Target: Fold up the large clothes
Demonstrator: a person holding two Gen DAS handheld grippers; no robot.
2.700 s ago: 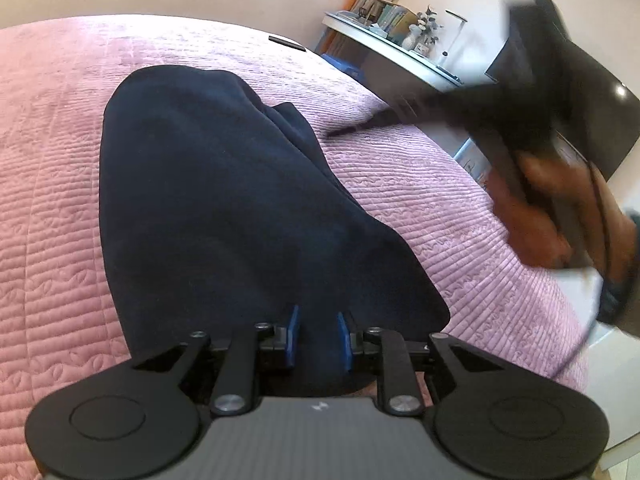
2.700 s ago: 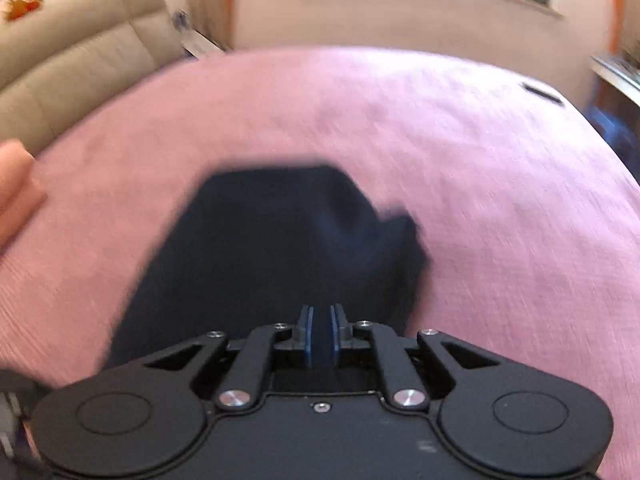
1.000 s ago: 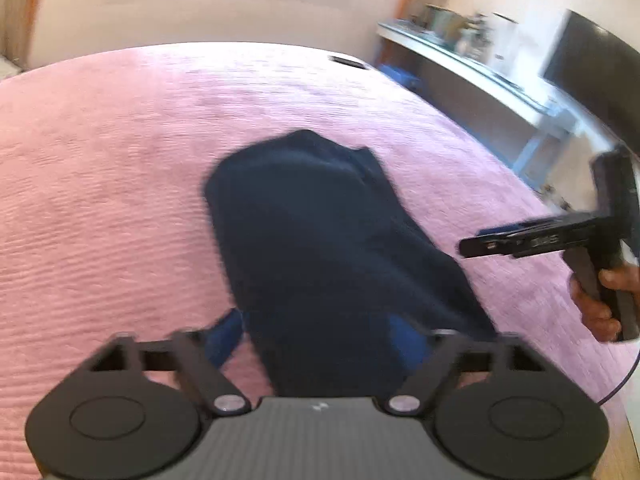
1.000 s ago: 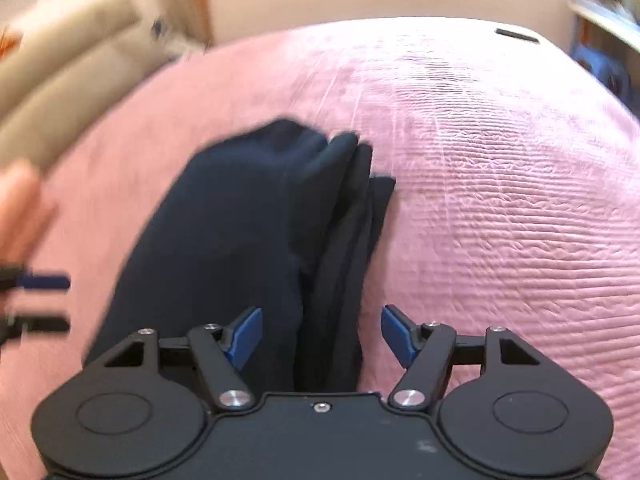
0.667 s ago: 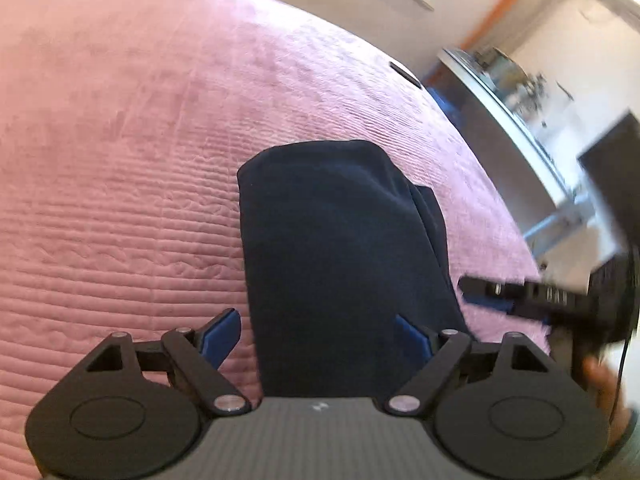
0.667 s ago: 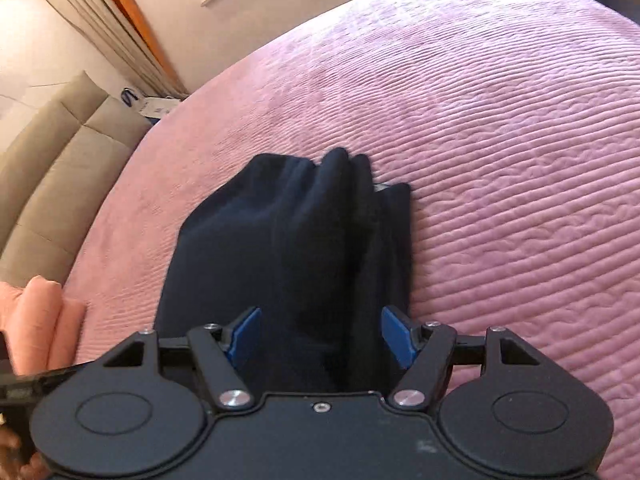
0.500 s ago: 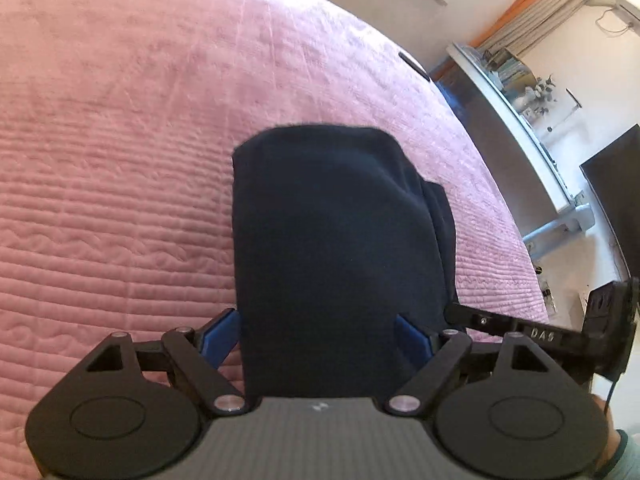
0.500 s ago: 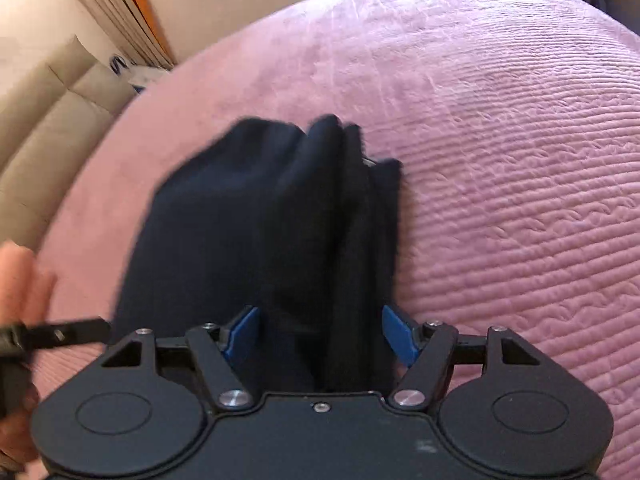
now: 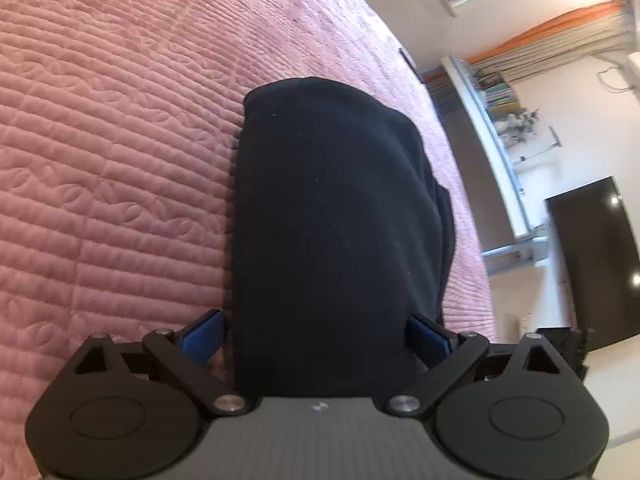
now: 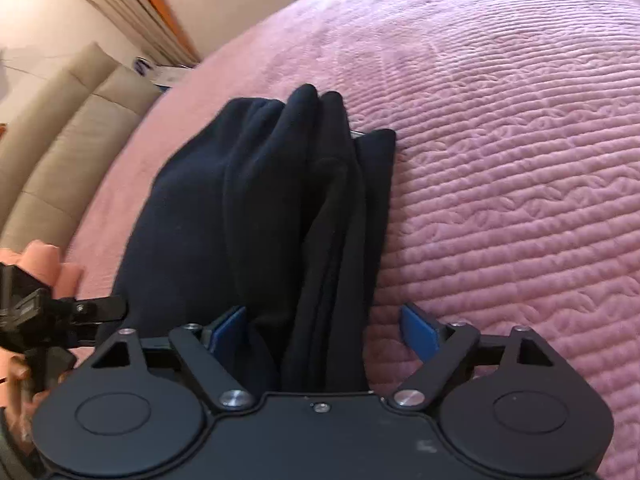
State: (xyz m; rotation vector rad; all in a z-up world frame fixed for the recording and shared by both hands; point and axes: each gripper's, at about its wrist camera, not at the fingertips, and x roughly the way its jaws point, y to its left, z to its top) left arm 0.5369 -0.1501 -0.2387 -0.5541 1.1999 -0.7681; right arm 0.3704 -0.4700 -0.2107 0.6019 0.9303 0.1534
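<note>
A dark navy garment [image 9: 328, 216], folded into a long narrow stack, lies on the pink quilted bedspread [image 9: 100, 168]. My left gripper [image 9: 316, 334] hovers low over its near end. The jaws are opening wide; the cloth lies between the blue pads [image 9: 202, 334] without being pinched. In the right wrist view the same garment [image 10: 260, 208] shows several lengthwise folds along its right side. My right gripper [image 10: 324, 332] straddles that end, jaws also opening, right pad [image 10: 420, 332] clear of the cloth. The left gripper [image 10: 60, 312] shows at the left edge, held by a hand.
The bedspread [image 10: 500, 160] stretches wide to the right and beyond the garment. A beige sofa [image 10: 60, 140] stands past the bed's left side, with a peach cloth [image 10: 44, 260] near it. A shelf with books [image 9: 500, 120] and a dark screen [image 9: 592, 260] stand off the bed's right edge.
Both grippers, earlier shut on the garment, have let go and spread their jaws. Both have sunk closer to the garment's near end, and the left view has rolled.
</note>
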